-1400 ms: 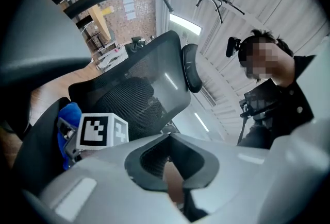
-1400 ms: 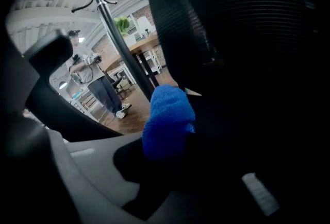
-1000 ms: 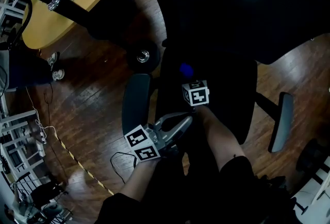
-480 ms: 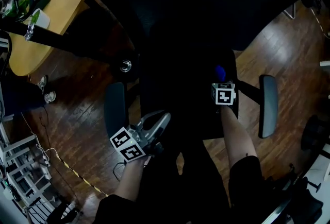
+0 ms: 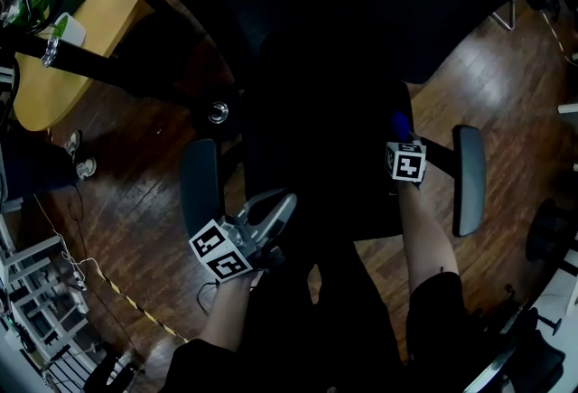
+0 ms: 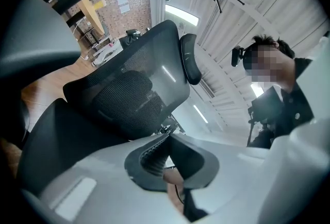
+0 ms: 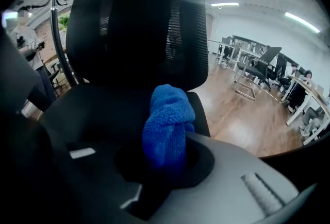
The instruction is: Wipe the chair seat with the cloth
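Observation:
A black office chair fills the head view, its dark seat point(image 5: 316, 156) below me. My right gripper point(image 5: 399, 134) sits at the seat's right edge, shut on a bunched blue cloth point(image 5: 399, 122). In the right gripper view the cloth point(image 7: 167, 122) stands up between the jaws of that gripper point(image 7: 167, 145), over the seat point(image 7: 98, 109) and in front of the mesh backrest point(image 7: 139, 22). My left gripper point(image 5: 284, 201) hovers by the seat's front left corner. Seen in its own view, it point(image 6: 166, 138) is shut, holds nothing and tilts up toward the backrest point(image 6: 129, 94).
Armrests flank the seat, one on the left point(image 5: 200, 188) and one on the right point(image 5: 469, 179). A wooden desk point(image 5: 81, 30) stands at the upper left, with a thin cable point(image 5: 108, 256) on the wood floor. A person point(image 6: 283, 94) stands behind the chair.
My right gripper has carried the cloth across the seat from the middle to its right edge. The left gripper has stayed about where it was.

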A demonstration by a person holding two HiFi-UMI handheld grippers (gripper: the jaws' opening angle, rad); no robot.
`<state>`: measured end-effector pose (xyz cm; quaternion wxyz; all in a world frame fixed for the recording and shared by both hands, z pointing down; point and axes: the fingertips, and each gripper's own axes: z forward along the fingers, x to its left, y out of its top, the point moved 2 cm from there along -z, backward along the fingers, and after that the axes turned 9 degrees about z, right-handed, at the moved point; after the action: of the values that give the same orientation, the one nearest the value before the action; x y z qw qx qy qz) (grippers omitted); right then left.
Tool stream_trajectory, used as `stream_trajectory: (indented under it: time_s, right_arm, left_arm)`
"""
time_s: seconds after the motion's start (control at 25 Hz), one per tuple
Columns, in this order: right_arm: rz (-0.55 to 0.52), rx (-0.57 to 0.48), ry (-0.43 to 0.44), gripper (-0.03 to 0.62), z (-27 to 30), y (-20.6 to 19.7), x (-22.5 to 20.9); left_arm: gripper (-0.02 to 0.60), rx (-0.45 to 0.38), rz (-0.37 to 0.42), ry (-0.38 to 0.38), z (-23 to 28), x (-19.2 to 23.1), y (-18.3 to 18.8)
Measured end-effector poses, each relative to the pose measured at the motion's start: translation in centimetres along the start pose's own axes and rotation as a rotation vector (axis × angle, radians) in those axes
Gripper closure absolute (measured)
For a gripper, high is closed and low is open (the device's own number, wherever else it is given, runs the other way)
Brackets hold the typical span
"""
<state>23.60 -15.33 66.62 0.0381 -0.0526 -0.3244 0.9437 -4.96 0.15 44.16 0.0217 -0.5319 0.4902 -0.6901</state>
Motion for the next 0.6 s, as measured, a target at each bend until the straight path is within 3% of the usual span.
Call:
stream_trajectory:
  time_s: [0.2, 0.4, 0.6]
  right_arm:
    - [0.019, -0.033, 0.085, 0.554, -0.8, 0.2, 4.2]
    - [-0.027, -0.012, 0.345, 0.554, 0.9, 0.1, 17.8]
    - [-0.085, 0.085, 0.568, 0.554, 0.3, -3.3, 30.9]
  left_arm:
    - [0.589, -0.02, -0.012, -0.019, -0.5, -1.7, -0.2]
    - [0.589, -0.039, -0.019, -0.011, -1.0, -1.4, -0.2]
    - [0.589, -0.077, -0.011, 0.009, -1.9, -1.6, 0.6]
